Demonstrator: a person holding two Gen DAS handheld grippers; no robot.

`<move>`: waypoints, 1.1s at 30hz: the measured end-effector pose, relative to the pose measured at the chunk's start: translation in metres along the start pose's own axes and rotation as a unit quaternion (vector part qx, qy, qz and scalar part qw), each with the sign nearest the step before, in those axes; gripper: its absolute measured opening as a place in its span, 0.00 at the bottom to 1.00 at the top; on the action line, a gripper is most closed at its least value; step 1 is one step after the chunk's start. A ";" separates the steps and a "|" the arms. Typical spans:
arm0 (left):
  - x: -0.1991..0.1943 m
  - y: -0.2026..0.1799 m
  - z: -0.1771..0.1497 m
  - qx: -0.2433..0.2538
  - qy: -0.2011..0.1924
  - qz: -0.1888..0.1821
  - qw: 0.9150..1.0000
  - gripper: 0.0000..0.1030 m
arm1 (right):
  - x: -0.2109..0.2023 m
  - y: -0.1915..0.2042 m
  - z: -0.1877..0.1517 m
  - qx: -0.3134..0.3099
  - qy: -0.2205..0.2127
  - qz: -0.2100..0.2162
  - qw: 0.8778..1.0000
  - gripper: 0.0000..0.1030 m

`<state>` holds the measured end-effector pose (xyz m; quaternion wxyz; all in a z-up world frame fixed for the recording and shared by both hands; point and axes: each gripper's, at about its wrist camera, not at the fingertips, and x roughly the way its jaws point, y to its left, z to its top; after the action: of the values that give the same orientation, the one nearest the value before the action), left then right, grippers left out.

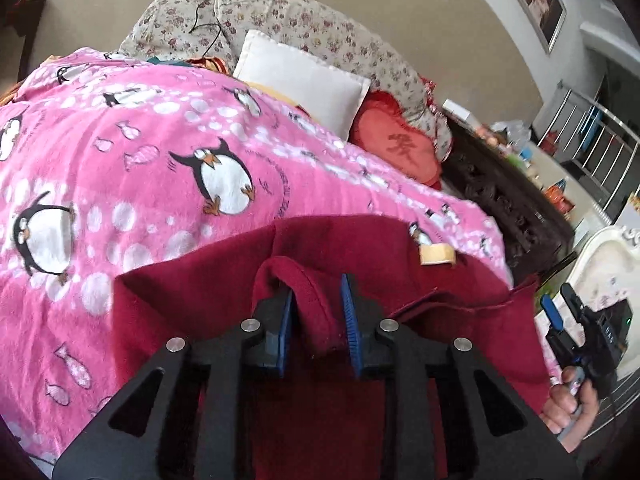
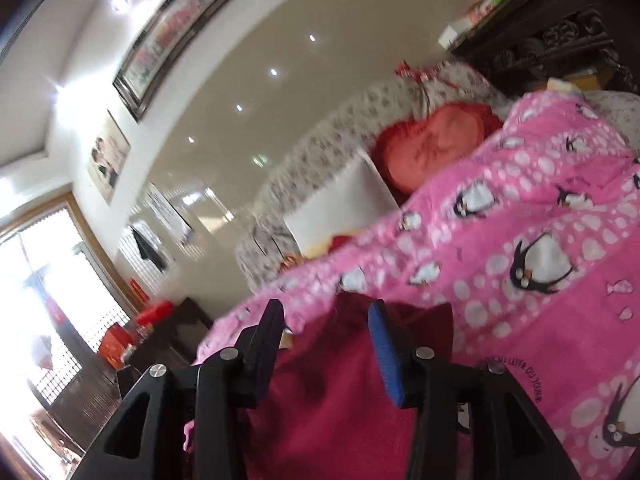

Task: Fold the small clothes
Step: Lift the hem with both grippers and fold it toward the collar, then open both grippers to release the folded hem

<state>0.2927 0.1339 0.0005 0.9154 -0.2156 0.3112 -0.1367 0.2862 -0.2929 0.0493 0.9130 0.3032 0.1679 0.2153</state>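
Observation:
A dark red garment (image 1: 208, 276) lies on a pink penguin blanket (image 1: 132, 168). My left gripper (image 1: 318, 300) has its jaws partly apart around a raised fold of the red cloth (image 1: 308, 304); the left pad touches it, the right pad stands off. A tan tag (image 1: 436, 255) shows on the garment's far edge. My right gripper (image 2: 326, 320) is open over the red garment (image 2: 332, 392), nothing between its fingers. It also shows at the right of the left wrist view (image 1: 560, 308), held by a hand.
A white pillow (image 1: 308, 80), a red heart cushion (image 1: 396, 148) and a floral cushion (image 1: 296, 24) lie at the far end. A dark carved cabinet (image 1: 500, 200) stands to the right. A window (image 2: 40, 300) is at left in the right wrist view.

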 end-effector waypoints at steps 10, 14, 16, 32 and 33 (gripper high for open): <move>-0.038 -0.020 0.007 0.053 -0.070 -0.012 0.996 0.51 | 0.001 0.046 -0.014 -0.113 0.031 -0.046 0.992 0.41; -0.029 -0.006 0.015 0.019 -0.021 -0.094 0.995 0.92 | -0.002 0.058 -0.020 -0.151 0.044 -0.082 0.984 0.41; -0.033 0.007 0.019 -0.017 -0.031 -0.096 0.995 0.92 | -0.008 0.062 -0.021 -0.159 0.052 -0.092 0.982 0.41; 0.040 -0.048 -0.011 0.088 0.086 0.027 0.992 0.71 | 0.083 0.015 -0.009 -0.192 0.192 -0.199 0.942 0.33; 0.036 -0.051 -0.014 0.103 0.080 0.046 0.990 0.71 | 0.083 0.005 -0.008 -0.179 0.183 -0.203 0.945 0.35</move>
<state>0.3053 0.0719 -0.0035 0.9102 -0.0944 0.3772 -0.1428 0.3520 -0.2441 0.0314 0.9301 0.0501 0.3489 0.1038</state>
